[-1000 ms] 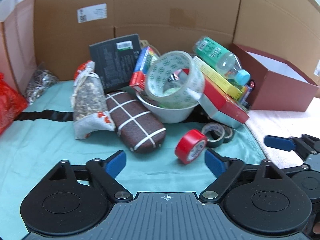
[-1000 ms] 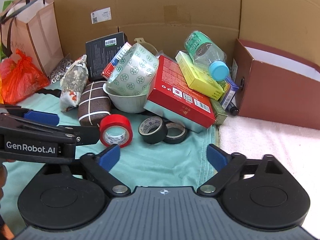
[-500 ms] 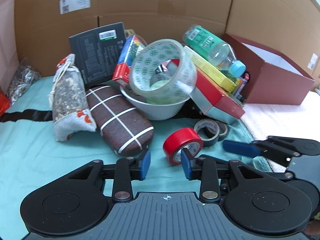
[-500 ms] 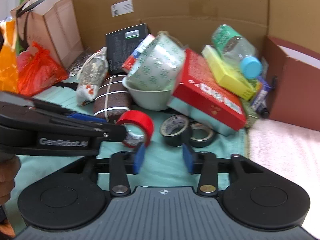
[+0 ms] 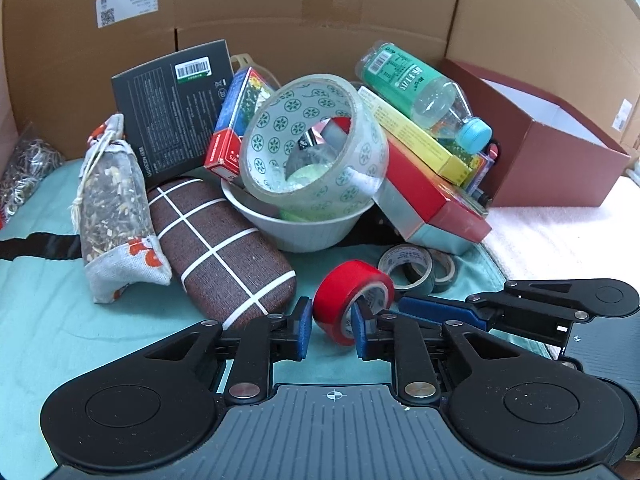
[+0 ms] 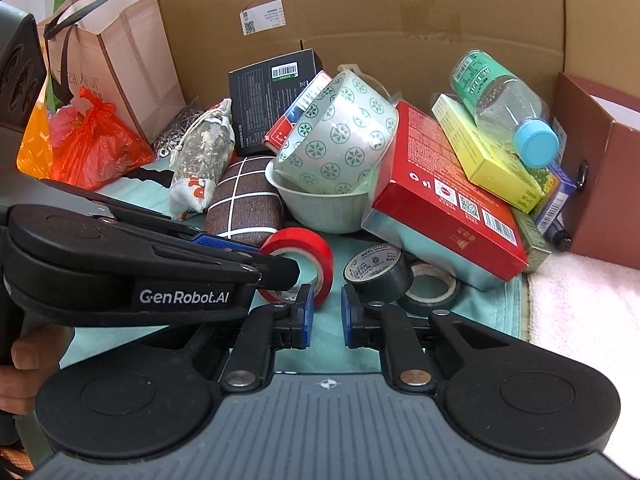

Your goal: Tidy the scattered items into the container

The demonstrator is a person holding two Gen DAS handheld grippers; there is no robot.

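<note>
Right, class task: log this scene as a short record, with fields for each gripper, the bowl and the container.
left gripper: jaws closing, red tape between them
right gripper: jaws closing, nothing between them; black tape just beyond
bowl: patterned tape propped in it
container: maroon box, far right, open top
cloth: teal, under the pile

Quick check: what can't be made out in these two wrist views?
Maroon box floor: hidden by its front wall, left wrist view; cut off by the edge, right wrist view.
White bowl contents: covered by the clear tape roll, both views.
Left tongs, closing around the red tape roll: pad contact unclear, both views.
</note>
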